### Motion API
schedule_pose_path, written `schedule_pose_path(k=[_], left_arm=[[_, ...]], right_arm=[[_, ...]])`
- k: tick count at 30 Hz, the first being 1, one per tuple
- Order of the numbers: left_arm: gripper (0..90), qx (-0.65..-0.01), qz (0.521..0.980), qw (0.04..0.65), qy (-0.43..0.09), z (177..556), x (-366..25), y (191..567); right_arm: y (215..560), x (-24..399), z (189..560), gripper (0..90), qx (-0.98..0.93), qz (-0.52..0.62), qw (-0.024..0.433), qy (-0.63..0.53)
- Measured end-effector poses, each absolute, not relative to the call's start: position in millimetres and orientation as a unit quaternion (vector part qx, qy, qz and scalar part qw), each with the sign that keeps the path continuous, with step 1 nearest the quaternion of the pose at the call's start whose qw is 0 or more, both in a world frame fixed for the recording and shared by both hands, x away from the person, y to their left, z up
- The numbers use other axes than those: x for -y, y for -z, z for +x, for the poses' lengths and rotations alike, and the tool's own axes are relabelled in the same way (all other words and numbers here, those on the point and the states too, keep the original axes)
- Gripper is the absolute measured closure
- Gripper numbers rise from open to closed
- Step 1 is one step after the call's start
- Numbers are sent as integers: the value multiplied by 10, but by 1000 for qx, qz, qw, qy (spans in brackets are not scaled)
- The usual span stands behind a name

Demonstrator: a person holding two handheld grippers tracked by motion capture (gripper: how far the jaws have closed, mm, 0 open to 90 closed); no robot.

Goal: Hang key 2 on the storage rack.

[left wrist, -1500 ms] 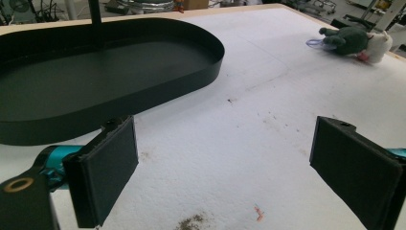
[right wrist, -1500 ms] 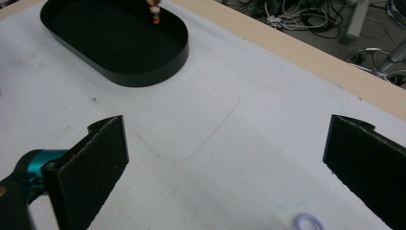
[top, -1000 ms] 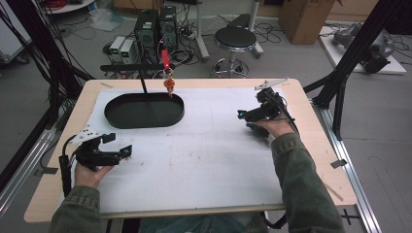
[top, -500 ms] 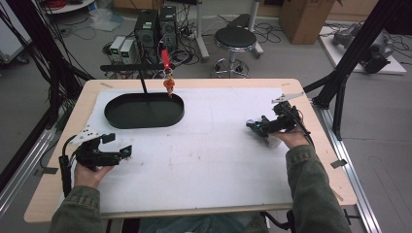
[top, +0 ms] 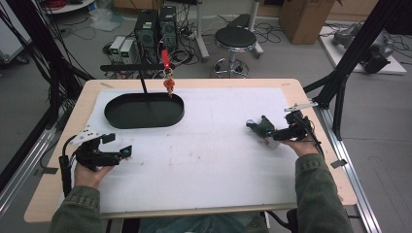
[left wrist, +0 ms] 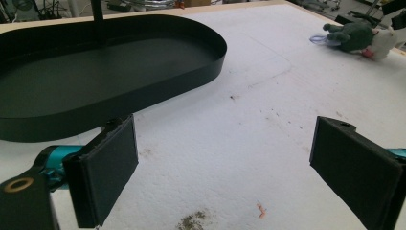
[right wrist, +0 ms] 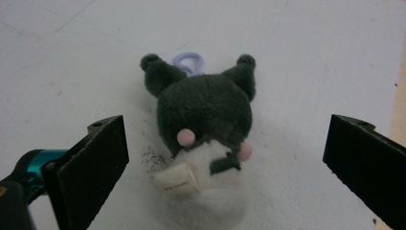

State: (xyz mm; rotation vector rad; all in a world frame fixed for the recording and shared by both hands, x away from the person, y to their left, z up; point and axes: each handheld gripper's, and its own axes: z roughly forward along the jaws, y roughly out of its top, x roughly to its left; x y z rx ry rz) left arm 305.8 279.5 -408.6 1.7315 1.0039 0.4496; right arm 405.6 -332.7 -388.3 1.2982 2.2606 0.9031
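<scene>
Right gripper jaws wide apart, straddling plush toy — not touching. Toy lies on white mat near right table edge, long axis along gripper's line, ears and lilac loop pointing away. Left gripper open too, empty, near black tray. Bare mat between them.

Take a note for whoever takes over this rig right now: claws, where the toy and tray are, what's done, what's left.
Right claw: open, jaws either side of the small dark grey and white plush toy, not gripping.
Left claw: open, holding nothing, near the black oval metal tray.
Toy lies on the white foam mat, right side; tray far left.
Done: approach. Left: probably close on the toy and lift it.
</scene>
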Motion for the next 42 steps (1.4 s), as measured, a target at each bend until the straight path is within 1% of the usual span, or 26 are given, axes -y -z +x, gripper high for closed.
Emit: schedule_pose_path(k=[4, 16, 24, 25, 27, 28, 29, 30, 31, 32, 33, 34, 35, 36, 37, 38, 40, 42], left_arm=[[95, -419, 721, 519, -188, 3059, -2794, 4087], [95, -417, 723, 518, -186, 3062, -2792, 4089], [95, -417, 723, 518, -186, 3062, -2792, 4091], [95, -417, 723, 518, -185, 3061, -2792, 4090], [95, -417, 723, 519, -185, 3062, -2793, 4090], [95, -418, 722, 519, -185, 3062, -2791, 4091], [95, -417, 723, 518, -185, 3065, -2791, 4092], [95, -417, 723, 518, -185, 3065, -2791, 4092], [95, -417, 723, 519, -185, 3062, -2788, 4091], [95, -417, 724, 518, -185, 3061, -2790, 4090], [95, -417, 724, 518, -185, 3061, -2790, 4090], [95, -417, 723, 518, -186, 3062, -2792, 4090], [95, -417, 723, 518, -186, 3062, -2792, 4090], [95, -417, 723, 518, -186, 3061, -2792, 4089], [95, -417, 723, 518, -186, 3061, -2791, 4090], [95, -417, 724, 518, -186, 3061, -2790, 4090], [95, -417, 724, 517, -186, 3061, -2789, 4090], [95, -417, 723, 518, -188, 3060, -2788, 4090]], right_arm=[[3927, 3402, 4028, 8, -797, 468, 199, -327], [4199, 3442, 4004, 8, -801, 480, 175, -311], [4263, 3361, 4028, 16, -813, 477, 167, -290], [4282, 3350, 4034, 50, -818, 473, 163, -283], [4280, 3336, 4034, 65, -817, 474, 166, -283], [4273, 3332, 4032, 102, -816, 474, 171, -284], [4267, 3331, 4033, 171, -814, 474, 176, -286], [4267, 3331, 4033, 171, -814, 474, 176, -286], [4269, 3339, 4040, 203, -813, 479, 173, -284], [4279, 3341, 4046, 208, -810, 487, 170, -280], [4288, 3347, 4055, 242, -809, 490, 162, -282], [4290, 3355, 4058, 290, -810, 490, 152, -286], [4290, 3354, 4059, 362, -808, 490, 143, -293], [4290, 3354, 4059, 362, -808, 490, 143, -293], [4282, 3353, 4055, 457, -809, 486, 136, -301], [4269, 3330, 4042, 481, -811, 480, 137, -305], [4262, 3314, 4034, 498, -820, 470, 143, -296], [4256, 3316, 4028, 506, -818, 473, 139, -297]])
